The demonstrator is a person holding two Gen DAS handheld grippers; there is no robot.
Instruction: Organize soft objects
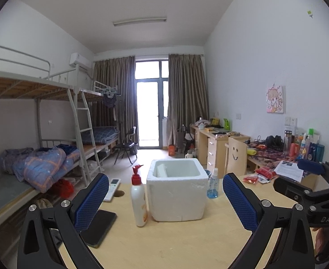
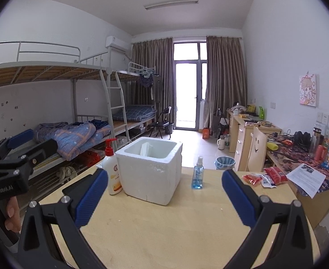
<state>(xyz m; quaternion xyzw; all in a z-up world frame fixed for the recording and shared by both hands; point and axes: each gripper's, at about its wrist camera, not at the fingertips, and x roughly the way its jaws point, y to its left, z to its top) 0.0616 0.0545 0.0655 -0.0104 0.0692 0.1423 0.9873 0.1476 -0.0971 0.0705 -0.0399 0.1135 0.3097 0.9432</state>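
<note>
A white foam box stands open-topped near the far edge of the wooden table, with something white inside it. Red soft snack packets lie at the table's right edge. My left gripper is open above the near part of the table, nothing between its blue pads. My right gripper is open too, facing the box from the right. Each view shows the other gripper at its side edge.
A white lotion pump bottle stands left of the box, a blue spray bottle right of it. A dark phone and a remote lie at the left. A cluttered desk and a chair stand on the right, bunk beds on the left.
</note>
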